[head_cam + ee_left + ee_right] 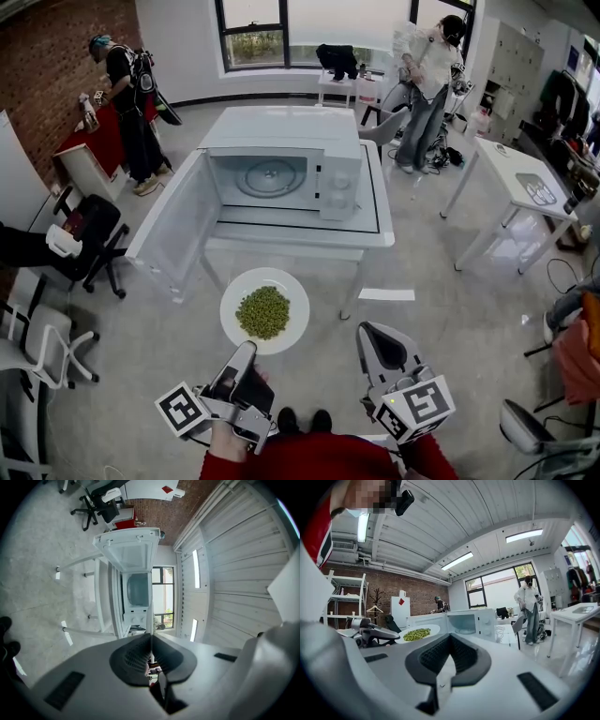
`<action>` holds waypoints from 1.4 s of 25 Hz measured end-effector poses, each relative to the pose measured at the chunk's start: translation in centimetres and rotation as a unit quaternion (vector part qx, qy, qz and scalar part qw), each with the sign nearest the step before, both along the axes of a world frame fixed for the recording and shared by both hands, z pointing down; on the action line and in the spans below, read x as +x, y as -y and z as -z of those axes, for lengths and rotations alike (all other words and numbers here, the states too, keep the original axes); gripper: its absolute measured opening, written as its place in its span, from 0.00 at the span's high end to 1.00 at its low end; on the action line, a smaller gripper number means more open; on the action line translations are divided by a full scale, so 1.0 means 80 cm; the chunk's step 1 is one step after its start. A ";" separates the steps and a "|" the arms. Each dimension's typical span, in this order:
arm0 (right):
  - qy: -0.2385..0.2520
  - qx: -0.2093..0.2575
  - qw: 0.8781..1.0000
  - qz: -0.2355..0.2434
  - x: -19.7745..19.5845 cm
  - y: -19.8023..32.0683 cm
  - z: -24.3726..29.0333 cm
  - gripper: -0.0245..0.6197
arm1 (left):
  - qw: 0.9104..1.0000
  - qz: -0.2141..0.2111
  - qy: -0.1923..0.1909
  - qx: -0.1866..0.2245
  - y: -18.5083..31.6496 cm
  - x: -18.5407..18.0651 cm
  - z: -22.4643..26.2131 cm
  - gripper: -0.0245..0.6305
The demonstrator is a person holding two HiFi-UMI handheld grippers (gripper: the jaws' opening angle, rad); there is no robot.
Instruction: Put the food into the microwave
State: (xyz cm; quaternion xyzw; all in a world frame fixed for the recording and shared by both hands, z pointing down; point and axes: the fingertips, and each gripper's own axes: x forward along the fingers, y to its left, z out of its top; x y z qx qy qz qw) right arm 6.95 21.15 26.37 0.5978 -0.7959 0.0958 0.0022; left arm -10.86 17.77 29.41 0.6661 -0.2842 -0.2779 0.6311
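Green peas (262,312) lie heaped in the middle of the white plate (232,298). That plate hangs in the air just short of the microwave (281,131), on your side of the table (375,230) the microwave stands on. Your left gripper (247,349) has the plate by the rim farthest from the microwave. Its jaws are closed down on that thin edge, which shows in the left gripper view as a white sliver pinched between the pads. Your right gripper (365,327) holds nothing and its jaws are together. It hovers beside the plate toward the microwave's control-panel side, touching neither.

What your next move turns on is the line from plate to chamber. In the head view the plate sits almost squarely in front of the microwave's open front, with the glass turntable (270,177) straight beyond the peas. I judge the travel to be a plain push away from you, not a sideways shift.

The plate is round, so you have no long axis to line up; keeping it flat is what counts, or the peas will roll. The door (178,234) stands swung wide on the microwave's left, the same side as your holding hand. It looks clear of the plate's path, though that arm will run alongside it.

Your left hand is the nearer one and has the grip, so the carry falls to it. From above I cannot settle the plate's height against the chamber floor. The right gripper view suggests it rides about level with the microwave's base, so you will probably need a slight lift over the sill.
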 end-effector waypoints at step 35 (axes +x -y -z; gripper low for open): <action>0.030 0.016 0.999 0.025 0.028 0.132 0.010 0.94 | 0.998 0.054 0.017 0.013 0.137 0.038 -0.003 0.93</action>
